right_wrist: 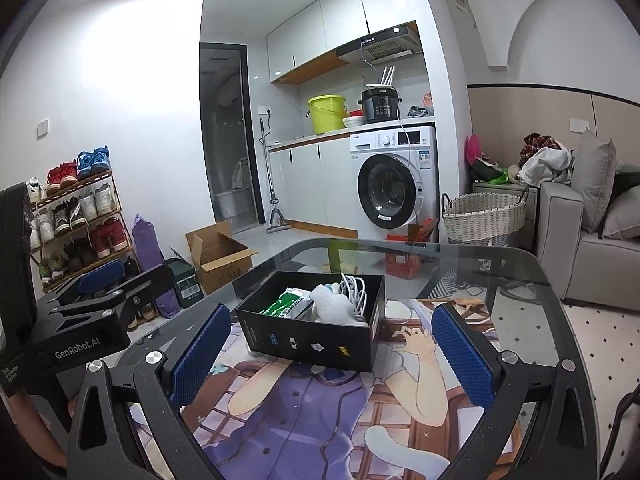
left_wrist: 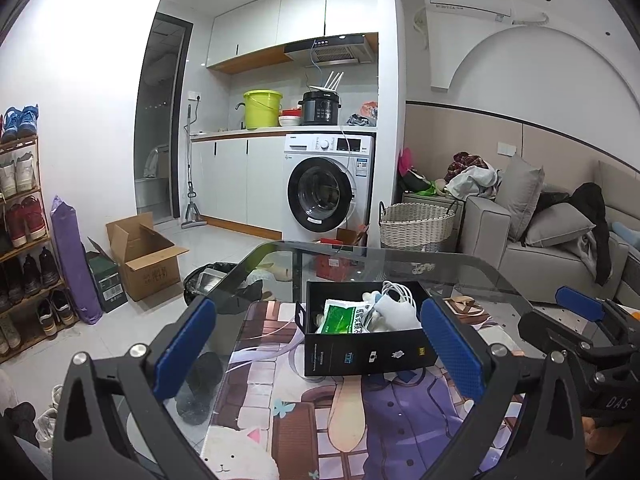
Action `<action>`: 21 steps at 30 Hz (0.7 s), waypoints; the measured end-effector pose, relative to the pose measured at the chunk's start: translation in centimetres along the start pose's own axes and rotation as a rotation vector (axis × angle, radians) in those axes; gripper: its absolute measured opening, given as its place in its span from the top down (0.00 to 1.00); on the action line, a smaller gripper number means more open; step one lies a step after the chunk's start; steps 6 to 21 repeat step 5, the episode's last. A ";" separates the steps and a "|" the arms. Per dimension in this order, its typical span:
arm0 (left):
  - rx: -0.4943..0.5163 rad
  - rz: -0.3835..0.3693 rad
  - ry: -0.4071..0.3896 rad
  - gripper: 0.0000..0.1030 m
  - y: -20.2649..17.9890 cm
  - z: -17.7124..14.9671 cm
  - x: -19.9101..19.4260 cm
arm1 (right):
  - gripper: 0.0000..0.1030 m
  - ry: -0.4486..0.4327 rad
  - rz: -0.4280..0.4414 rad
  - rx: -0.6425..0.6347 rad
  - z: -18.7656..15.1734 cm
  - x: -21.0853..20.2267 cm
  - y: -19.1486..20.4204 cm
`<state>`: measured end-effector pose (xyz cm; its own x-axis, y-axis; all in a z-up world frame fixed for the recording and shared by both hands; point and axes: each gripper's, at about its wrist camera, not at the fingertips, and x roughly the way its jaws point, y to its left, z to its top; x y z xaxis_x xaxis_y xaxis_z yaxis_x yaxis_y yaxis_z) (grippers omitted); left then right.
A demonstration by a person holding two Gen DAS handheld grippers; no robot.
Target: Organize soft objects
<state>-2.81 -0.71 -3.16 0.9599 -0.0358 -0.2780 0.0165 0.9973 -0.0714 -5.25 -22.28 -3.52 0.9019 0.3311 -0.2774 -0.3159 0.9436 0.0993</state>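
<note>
- While both my claws hang released and empty just short of the black box (left_wrist: 366,346), I'd pause; the left claw (left_wrist: 316,344) and right claw (right_wrist: 334,354) straddle it.
- The soft things, a white plush (right_wrist: 334,300) and green packet (left_wrist: 340,318), already lie inside the box on the tabletop (right_wrist: 516,276); I'd tuck the white cable (right_wrist: 354,286) down gently, pinching lightly.

Green packet (left_wrist: 343,317) half buried in black box (left_wrist: 360,354), label print unreadable (too small), sofa (left_wrist: 560,248) cropped.

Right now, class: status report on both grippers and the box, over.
Left gripper open, empty. Right gripper open, empty. Black box on mat, holding soft items. Nothing in the way.
</note>
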 end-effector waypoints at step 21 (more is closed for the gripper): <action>-0.003 0.001 0.005 0.00 0.0 0.0 0.0 | 0.01 0.007 -0.009 -0.025 -0.2 0.3 0.4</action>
